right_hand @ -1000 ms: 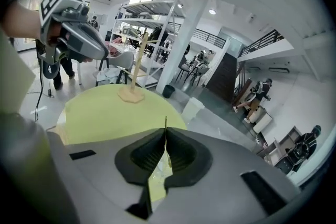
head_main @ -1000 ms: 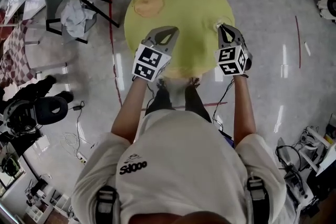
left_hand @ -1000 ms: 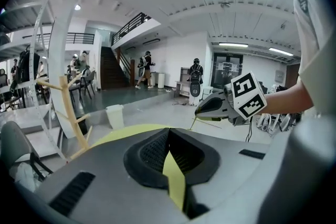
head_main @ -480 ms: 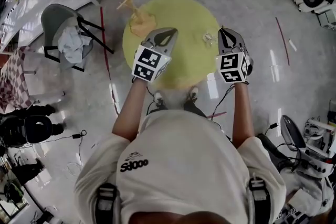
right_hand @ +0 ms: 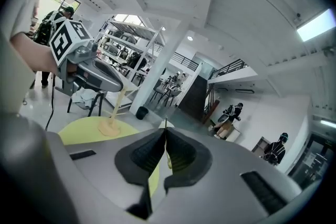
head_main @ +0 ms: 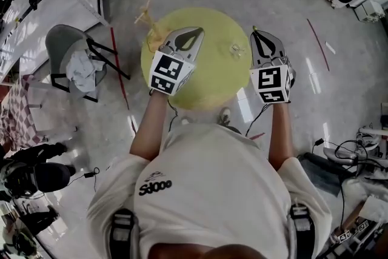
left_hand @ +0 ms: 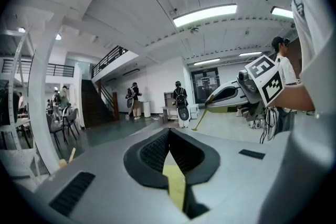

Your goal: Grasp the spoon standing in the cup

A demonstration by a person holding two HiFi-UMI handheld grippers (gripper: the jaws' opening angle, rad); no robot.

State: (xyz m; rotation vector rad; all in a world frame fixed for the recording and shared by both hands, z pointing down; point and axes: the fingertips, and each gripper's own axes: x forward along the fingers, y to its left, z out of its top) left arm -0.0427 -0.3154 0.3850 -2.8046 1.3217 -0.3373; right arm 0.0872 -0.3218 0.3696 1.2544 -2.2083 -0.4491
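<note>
Rising off the desk (head_main: 212, 79), my right hand-held gripper (head_main: 258, 33) pinches a sliver (seemingly the spoon (right_hand: 166, 123), so grasped); left hand-held gripper (head_main: 193, 33) is closed, empty.

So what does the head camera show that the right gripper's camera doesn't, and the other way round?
Only the head view: the person's white shirt from above, the right gripper seen from outside, and a red tape line on the floor.

Only the right gripper view: the ceiling light, a dark staircase, people standing far off, and that gripper's own jaws, together with nothing between them.

Both: the round yellow table, the wooden stand on it, and the left gripper.
</note>
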